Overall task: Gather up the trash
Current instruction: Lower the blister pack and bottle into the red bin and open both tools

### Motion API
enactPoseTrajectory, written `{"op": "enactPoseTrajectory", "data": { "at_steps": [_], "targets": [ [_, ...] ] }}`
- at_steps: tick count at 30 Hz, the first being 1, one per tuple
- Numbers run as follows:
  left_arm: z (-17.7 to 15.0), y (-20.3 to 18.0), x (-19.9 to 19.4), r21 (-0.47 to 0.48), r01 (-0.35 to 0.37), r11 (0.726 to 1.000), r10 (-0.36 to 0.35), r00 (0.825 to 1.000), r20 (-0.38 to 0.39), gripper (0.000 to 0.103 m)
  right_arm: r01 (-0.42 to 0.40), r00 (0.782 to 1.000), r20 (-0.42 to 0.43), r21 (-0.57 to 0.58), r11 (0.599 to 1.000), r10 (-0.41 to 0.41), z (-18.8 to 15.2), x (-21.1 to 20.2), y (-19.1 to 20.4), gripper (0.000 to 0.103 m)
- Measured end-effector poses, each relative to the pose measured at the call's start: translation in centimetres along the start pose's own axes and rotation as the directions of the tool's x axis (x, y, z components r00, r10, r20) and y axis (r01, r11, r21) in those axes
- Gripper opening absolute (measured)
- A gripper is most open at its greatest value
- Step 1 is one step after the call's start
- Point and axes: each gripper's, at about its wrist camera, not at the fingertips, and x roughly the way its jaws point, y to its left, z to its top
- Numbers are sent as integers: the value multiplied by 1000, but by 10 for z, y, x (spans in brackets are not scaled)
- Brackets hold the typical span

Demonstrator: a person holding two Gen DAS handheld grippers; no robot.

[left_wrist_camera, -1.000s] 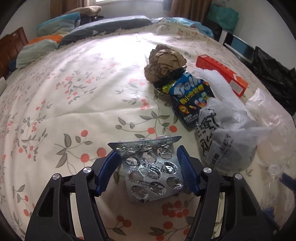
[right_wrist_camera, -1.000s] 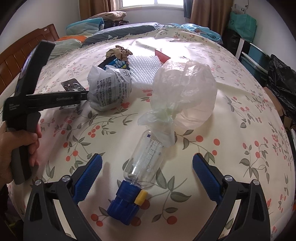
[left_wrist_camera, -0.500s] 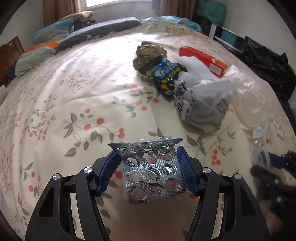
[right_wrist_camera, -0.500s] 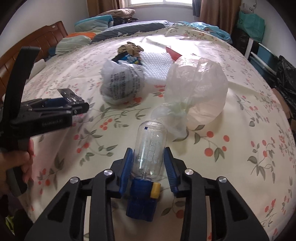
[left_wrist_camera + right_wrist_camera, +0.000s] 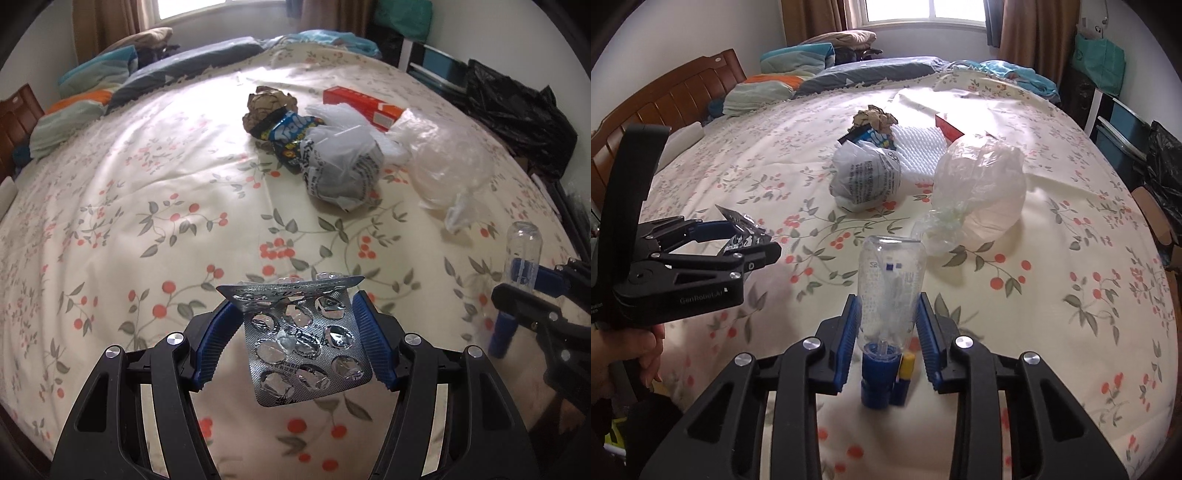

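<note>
My right fingers [image 5: 888,325] were wide apart a moment ago; now they are closing on the clear bottle [image 5: 891,284], lifted off the bed [image 5: 1052,266]. My left fingers [image 5: 297,332] pinch the empty pill sheet [image 5: 306,347]. The smooth bottle might slip out and drop.

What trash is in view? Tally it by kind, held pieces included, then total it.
Plastic bags: 2, printed white bag, clear bag
Foil blister packs: 1
Clear bottles, blue cap: 1
Crumpled brown paper: 1
Blue candy wrappers: 1
Orange cartons: 1
White foam sheets: 1
Total: 8
</note>
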Motion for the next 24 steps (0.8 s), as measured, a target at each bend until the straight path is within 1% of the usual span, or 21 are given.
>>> {"op": "enactPoseTrajectory", "data": {
  "at_steps": [14, 19, 24],
  "targets": [
    [-45, -19, -74, 15, 2, 1000, -2, 1000, -6, 64, -40, 999, 22, -28, 999, 41, -38, -76, 25, 31],
    [-67, -27, -100, 21, 2, 1000, -1, 1000, -7, 64, -52, 998, 25, -40, 998, 53, -58, -104, 34, 31],
    [-92, -37, -126, 22, 13, 1000, -12, 1000, -15, 64, -65, 998, 16, -50, 997, 66, -86, -131, 43, 31]
  ]
}}
